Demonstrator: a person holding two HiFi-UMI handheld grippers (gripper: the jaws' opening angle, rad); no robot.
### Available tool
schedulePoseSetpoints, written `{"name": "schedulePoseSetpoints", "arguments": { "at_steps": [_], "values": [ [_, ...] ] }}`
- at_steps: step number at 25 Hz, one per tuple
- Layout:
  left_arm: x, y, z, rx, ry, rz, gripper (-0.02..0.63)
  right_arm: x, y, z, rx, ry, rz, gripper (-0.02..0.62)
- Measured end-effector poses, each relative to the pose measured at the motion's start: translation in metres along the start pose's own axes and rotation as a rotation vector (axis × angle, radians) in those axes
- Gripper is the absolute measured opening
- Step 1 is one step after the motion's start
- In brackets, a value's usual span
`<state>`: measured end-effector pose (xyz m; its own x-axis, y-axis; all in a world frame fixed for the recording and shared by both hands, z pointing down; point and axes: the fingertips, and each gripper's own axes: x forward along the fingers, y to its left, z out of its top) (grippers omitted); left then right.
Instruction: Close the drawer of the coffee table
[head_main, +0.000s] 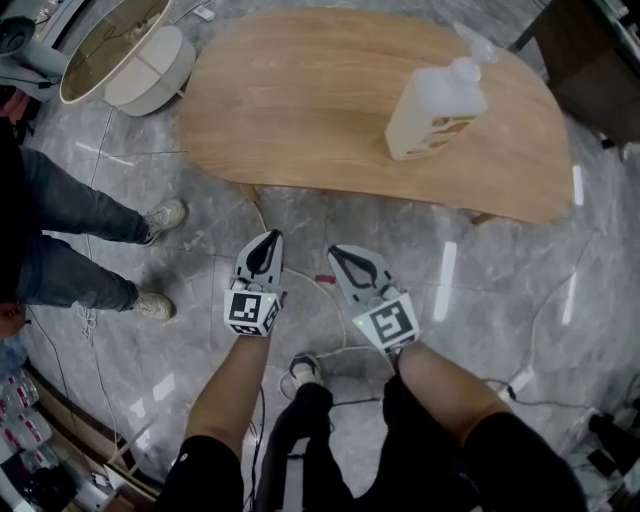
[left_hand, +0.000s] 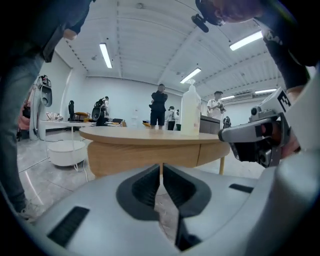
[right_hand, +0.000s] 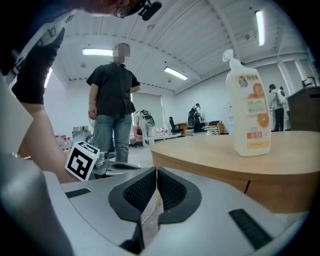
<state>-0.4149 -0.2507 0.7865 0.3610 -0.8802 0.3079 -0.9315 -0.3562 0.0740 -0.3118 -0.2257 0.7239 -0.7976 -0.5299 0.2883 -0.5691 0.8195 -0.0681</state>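
The oval wooden coffee table (head_main: 300, 110) fills the top of the head view, with a white pump bottle (head_main: 435, 105) standing on its right part. In the left gripper view the table's side panel (left_hand: 145, 156) looks flush, with a thin seam at its right end. Both grippers hover over the marble floor just short of the table's near edge. My left gripper (head_main: 268, 240) (left_hand: 161, 167) is shut with nothing between its pads. My right gripper (head_main: 337, 252) (right_hand: 156, 172) is beside it, also shut and empty. Neither touches the table.
A person in jeans and sneakers (head_main: 85, 235) stands on the floor at the left. A round white stand (head_main: 150, 65) sits past the table's left end, and a dark cabinet (head_main: 590, 60) at the top right. Cables (head_main: 330, 290) run across the floor under the grippers.
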Motion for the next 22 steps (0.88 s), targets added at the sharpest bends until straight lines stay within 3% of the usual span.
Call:
{"name": "schedulePoseSetpoints", "arguments": {
  "at_steps": [5, 10, 15, 18, 22],
  "values": [
    [-0.098, -0.032, 0.036, -0.036, 0.003, 0.012, 0.018, -0.081, 0.042, 0.068, 0.103, -0.131, 0.017, 0.012],
    [-0.159, -0.066, 0.068, -0.042, 0.025, 0.037, 0.018, -0.165, 0.056, 0.087, 0.14, -0.085, 0.041, 0.012],
    [-0.175, -0.117, 0.122, -0.019, 0.025, 0.057, 0.018, -0.238, 0.023, 0.1, 0.054, -0.048, 0.073, 0.012],
    [-0.177, -0.155, 0.168, 0.017, 0.024, 0.045, 0.018, -0.273, -0.01, 0.115, 0.09, 0.023, 0.082, 0.011],
    [-0.188, -0.207, 0.222, 0.051, 0.032, 0.011, 0.018, -0.323, -0.053, 0.144, 0.047, -0.005, 0.085, 0.012]
  ]
}}
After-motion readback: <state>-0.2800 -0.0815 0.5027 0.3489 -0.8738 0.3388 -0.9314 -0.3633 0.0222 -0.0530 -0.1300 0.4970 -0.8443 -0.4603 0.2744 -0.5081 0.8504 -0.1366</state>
